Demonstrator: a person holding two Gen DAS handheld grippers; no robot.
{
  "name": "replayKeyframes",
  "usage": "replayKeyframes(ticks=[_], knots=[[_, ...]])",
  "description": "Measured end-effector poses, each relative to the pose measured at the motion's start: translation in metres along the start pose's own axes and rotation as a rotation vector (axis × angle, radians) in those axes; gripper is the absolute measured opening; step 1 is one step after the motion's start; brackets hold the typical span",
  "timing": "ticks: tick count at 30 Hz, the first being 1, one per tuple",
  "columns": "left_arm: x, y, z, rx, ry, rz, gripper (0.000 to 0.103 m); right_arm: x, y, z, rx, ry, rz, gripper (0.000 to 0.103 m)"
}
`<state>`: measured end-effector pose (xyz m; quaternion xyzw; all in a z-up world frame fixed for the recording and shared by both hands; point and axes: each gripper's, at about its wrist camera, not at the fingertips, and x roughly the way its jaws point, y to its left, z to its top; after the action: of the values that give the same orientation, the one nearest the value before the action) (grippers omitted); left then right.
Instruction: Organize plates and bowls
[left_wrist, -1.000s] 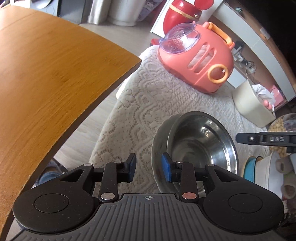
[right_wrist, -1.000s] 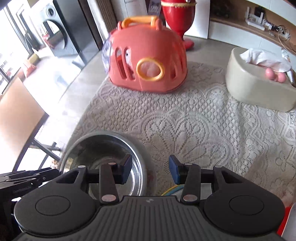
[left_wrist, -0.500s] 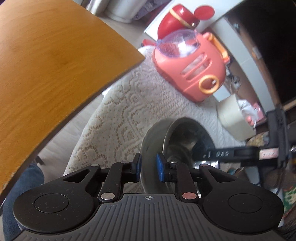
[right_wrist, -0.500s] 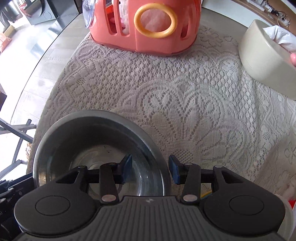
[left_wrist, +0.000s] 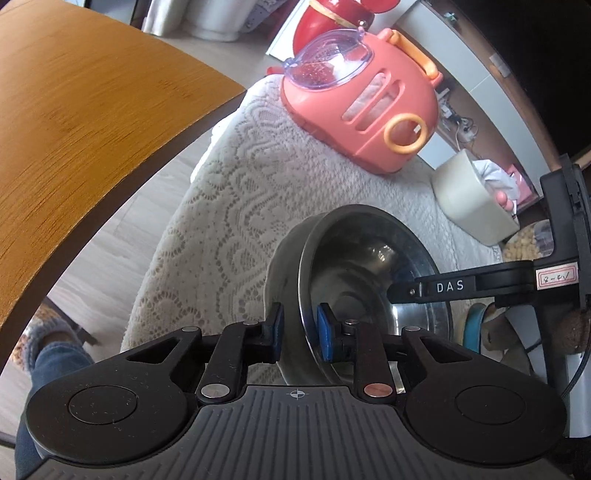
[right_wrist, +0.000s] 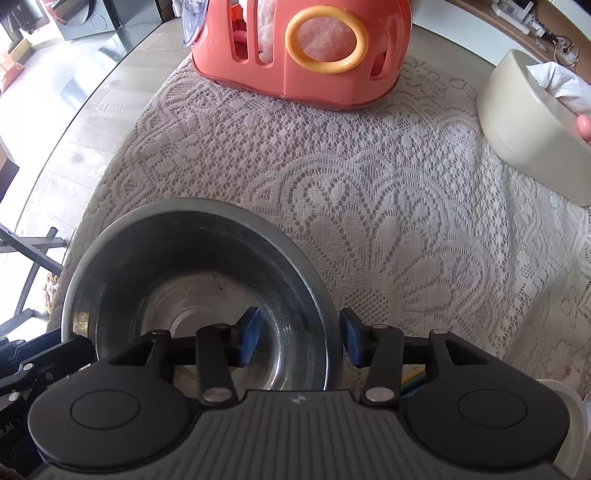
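A stainless steel bowl (left_wrist: 351, 266) (right_wrist: 192, 258) rests on the lace cloth (left_wrist: 229, 206) and looks tipped in the left wrist view. My left gripper (left_wrist: 300, 328) has the bowl's near rim between its blue pads, one pad on the outer wall and one inside. Its jaws are opening a little but still touch the rim. My right gripper (right_wrist: 299, 339) straddles the opposite wall, with one finger inside the bowl and one outside. Its jaws are opening slightly and clear of the metal. One right finger (left_wrist: 443, 286) reaches into the bowl.
A pink plastic carrier (left_wrist: 369, 110) (right_wrist: 306, 48) stands at the back of the cloth. A beige tissue holder (left_wrist: 469, 199) (right_wrist: 528, 122) sits to its right. A wooden tabletop (left_wrist: 74, 129) overhangs on the left. Blue and white dishes (left_wrist: 476, 325) lie beside the bowl.
The left gripper closed on the bowl's rim, which now appears tipped, and has since eased slightly. The right gripper came down over the bowl's far wall and reached one finger inside.
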<state>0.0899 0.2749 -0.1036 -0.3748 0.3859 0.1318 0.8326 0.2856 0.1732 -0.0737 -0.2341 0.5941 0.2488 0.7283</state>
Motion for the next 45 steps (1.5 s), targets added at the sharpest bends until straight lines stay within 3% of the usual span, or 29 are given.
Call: replayKeyframes(ticks=[2, 4, 5, 10, 15, 18, 21, 27, 30, 32, 34, 35, 37, 40, 42, 45], knots=[[-0.007, 0.006, 0.0, -0.036, -0.032, -0.004, 0.025, 0.0, 0.001, -0.001, -0.009, -0.003, -0.001, 0.047], [-0.014, 0.012, 0.001, -0.069, -0.064, 0.014, 0.037, -0.001, 0.001, -0.001, -0.016, -0.005, 0.001, 0.047], [-0.014, 0.015, 0.001, -0.084, -0.059, 0.009, 0.038, -0.001, 0.001, -0.002, -0.019, -0.006, 0.003, 0.047], [0.002, 0.008, 0.003, -0.054, 0.046, -0.019, 0.038, 0.0, 0.001, -0.001, -0.021, 0.003, 0.007, 0.048], [0.009, 0.011, 0.002, -0.085, 0.076, -0.043, 0.038, 0.001, 0.001, 0.0, -0.013, 0.008, 0.029, 0.057], [0.008, 0.013, 0.002, -0.101, 0.064, -0.044, 0.043, -0.001, -0.001, 0.0, 0.014, 0.005, 0.046, 0.057], [0.005, 0.013, 0.004, -0.106, 0.031, -0.037, 0.056, -0.007, -0.003, -0.001, 0.038, -0.005, 0.099, 0.057], [0.003, 0.015, 0.005, -0.109, 0.015, -0.047, 0.057, -0.017, -0.002, -0.008, 0.022, -0.038, 0.115, 0.052], [-0.02, 0.006, 0.001, -0.054, -0.123, -0.017, 0.052, -0.052, -0.012, -0.021, 0.024, -0.166, 0.115, 0.05], [-0.041, -0.009, -0.002, 0.027, -0.242, 0.018, 0.051, -0.089, -0.025, -0.039, 0.01, -0.314, 0.096, 0.05], [-0.051, -0.03, -0.004, 0.093, -0.296, 0.047, 0.051, -0.117, -0.041, -0.062, 0.006, -0.44, 0.064, 0.051], [-0.052, -0.041, -0.004, 0.117, -0.283, 0.014, 0.051, -0.129, -0.052, -0.075, 0.012, -0.495, 0.038, 0.052], [-0.043, -0.066, -0.003, 0.152, -0.19, -0.128, 0.051, -0.14, -0.075, -0.097, 0.024, -0.553, -0.01, 0.054], [-0.023, -0.11, -0.009, 0.211, -0.074, -0.287, 0.051, -0.134, -0.107, -0.129, 0.05, -0.577, -0.093, 0.055], [-0.013, -0.142, -0.015, 0.298, -0.065, -0.261, 0.051, -0.122, -0.125, -0.144, 0.077, -0.568, -0.131, 0.055], [0.005, -0.175, -0.018, 0.38, -0.059, -0.156, 0.051, -0.101, -0.152, -0.161, 0.15, -0.54, -0.108, 0.054]])
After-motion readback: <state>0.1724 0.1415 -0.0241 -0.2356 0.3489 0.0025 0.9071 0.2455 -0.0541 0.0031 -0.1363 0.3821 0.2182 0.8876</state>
